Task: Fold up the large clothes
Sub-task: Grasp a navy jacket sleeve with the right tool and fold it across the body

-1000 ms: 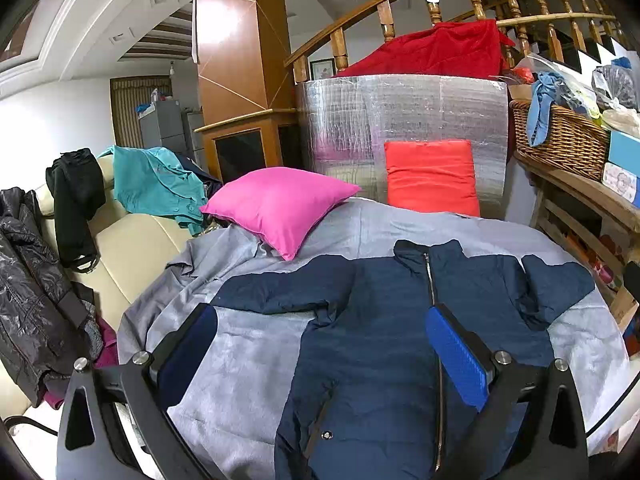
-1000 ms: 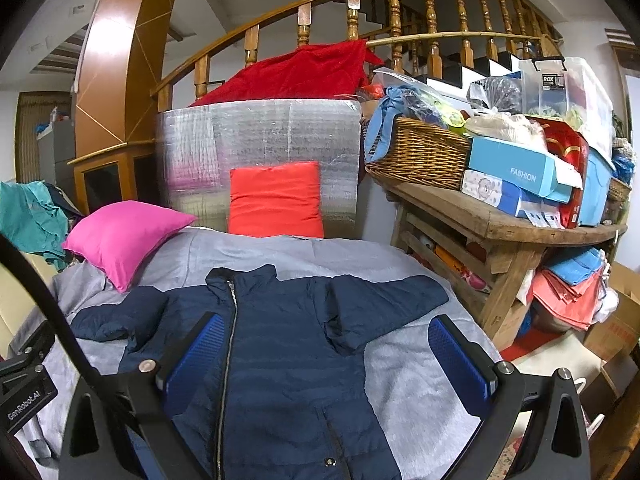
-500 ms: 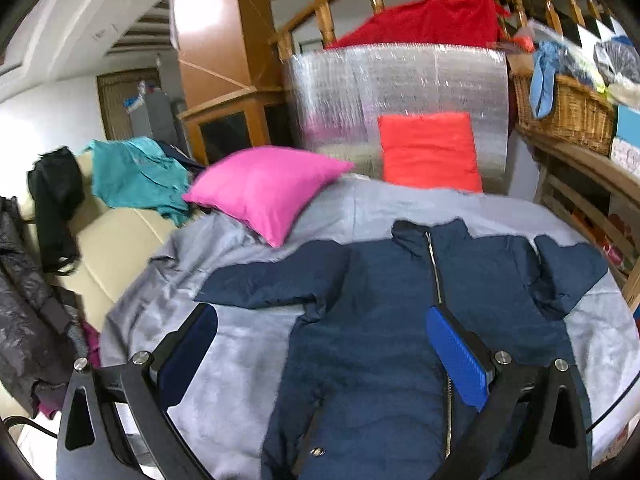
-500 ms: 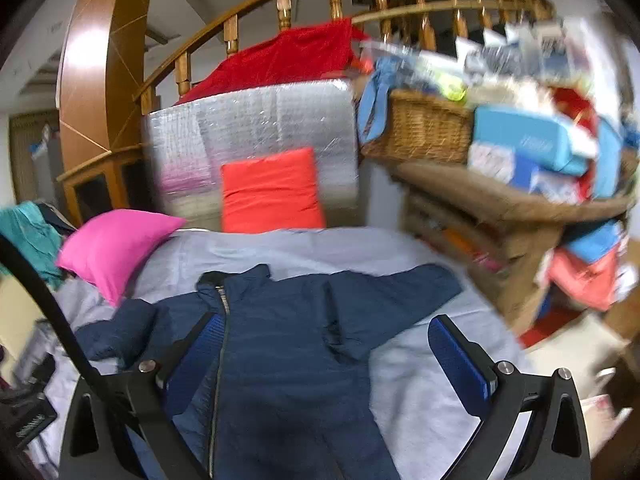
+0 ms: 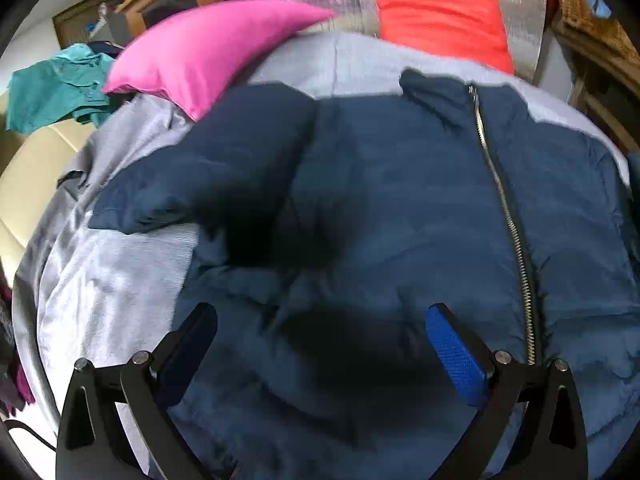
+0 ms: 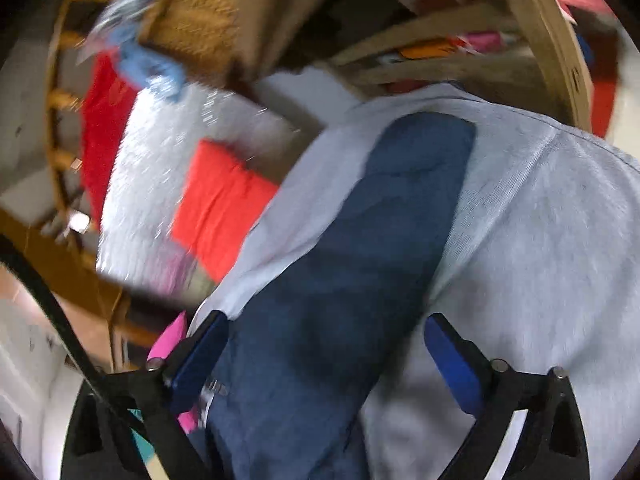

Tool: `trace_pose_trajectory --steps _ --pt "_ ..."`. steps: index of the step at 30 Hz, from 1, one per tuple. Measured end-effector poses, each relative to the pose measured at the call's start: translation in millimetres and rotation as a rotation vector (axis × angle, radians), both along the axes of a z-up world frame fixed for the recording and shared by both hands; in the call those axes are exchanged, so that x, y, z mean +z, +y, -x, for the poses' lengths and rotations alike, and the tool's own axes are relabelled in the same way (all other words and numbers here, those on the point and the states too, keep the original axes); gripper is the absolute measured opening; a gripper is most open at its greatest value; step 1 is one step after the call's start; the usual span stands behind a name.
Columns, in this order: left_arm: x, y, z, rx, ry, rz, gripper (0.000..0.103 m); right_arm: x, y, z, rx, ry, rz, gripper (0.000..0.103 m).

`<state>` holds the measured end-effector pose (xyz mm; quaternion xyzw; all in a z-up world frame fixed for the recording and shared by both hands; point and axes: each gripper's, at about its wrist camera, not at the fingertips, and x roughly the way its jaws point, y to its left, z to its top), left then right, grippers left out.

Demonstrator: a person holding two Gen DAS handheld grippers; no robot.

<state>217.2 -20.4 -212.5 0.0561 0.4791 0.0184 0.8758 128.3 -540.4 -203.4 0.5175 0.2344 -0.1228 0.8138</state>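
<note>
— Jacket?
— Navy jacket (image 5: pixel 400 208) spread flat, zipper (image 5: pixel 508 216) up, on the grey sheet (image 5: pixel 104 280) of the bed; collar toward the far edge, near the orange cushion (image 5: pixel 440 20). Pink pillow (image 5: pixel 208 48) touching one sleeve at the far left corner.
— Jaws?
— Left gripper (image 5: pixel 320 344) spread wide, low over the chest panel, gripping nothing. Right gripper (image 6: pixel 326 354) spread too, straddling the other sleeve (image 6: pixel 360 260); contact unclear through blur.
</note>
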Motion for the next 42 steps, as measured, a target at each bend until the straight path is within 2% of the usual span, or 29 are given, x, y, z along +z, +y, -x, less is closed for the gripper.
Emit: trace_pose_trajectory --steps 4,8,9,11,12,14,16,19,21,25,28,31,33,35,36,37,38,42 --pt "5 -12 -6 -0.045 -0.038 -0.031 0.103 -29 -27 -36 -0.038 0.098 -0.052 0.076" --pt "8 -15 -7 -0.057 -0.062 0.000 0.103 -42 -38 -55 -0.069 0.170 -0.019 0.072" --pt "11 -16 -6 -0.060 -0.073 0.007 0.103 -41 -37 -58 -0.075 0.180 0.010 0.067" --pt "13 -14 -7 -0.064 -0.099 0.001 0.103 -41 -39 -65 -0.081 0.195 0.048 0.040" --pt "16 -15 -8 -0.066 -0.110 -0.003 0.103 -43 -39 -68 -0.070 0.191 0.050 0.023" --pt "20 -15 -9 -0.068 -0.143 -0.017 0.103 -41 -32 -66 -0.063 0.167 0.062 0.019" --pt "23 -10 -10 -0.063 -0.172 -0.028 0.103 -23 -19 -62 -0.049 0.147 0.136 0.014" --pt "28 1 -13 -0.037 -0.192 -0.001 0.103 16 12 -54 -0.003 0.069 0.243 0.014" --pt "31 10 -16 -0.010 -0.198 0.029 0.103 46 47 -45 0.064 -0.014 0.299 0.014" --pt "30 23 -21 0.003 -0.169 0.083 0.103 80 123 -41 0.217 -0.146 0.313 0.014" --pt "24 32 -24 0.007 -0.109 0.131 0.103 80 182 -47 0.340 -0.174 0.273 0.014" --pt "31 42 -19 0.035 -0.142 0.127 0.103 56 233 -52 0.462 -0.143 0.209 0.014" --pt "37 49 -15 0.050 -0.181 0.114 0.103 42 253 -53 0.502 -0.106 0.193 0.014" --pt "41 56 -10 0.060 -0.210 0.101 0.103 24 264 -56 0.529 -0.061 0.143 0.023" --pt "42 59 -8 0.062 -0.218 0.095 0.103 16 265 -55 0.541 -0.030 0.100 0.042" --pt "42 62 -7 0.065 -0.222 0.087 0.103 9 262 -51 0.535 -0.002 0.071 0.069" --pt "42 65 -6 0.071 -0.222 0.080 0.103 4 255 -45 0.509 0.019 0.041 0.076" --pt "45 77 -3 0.097 -0.211 0.133 0.103 -3 215 -20 0.390 -0.028 -0.056 0.078"
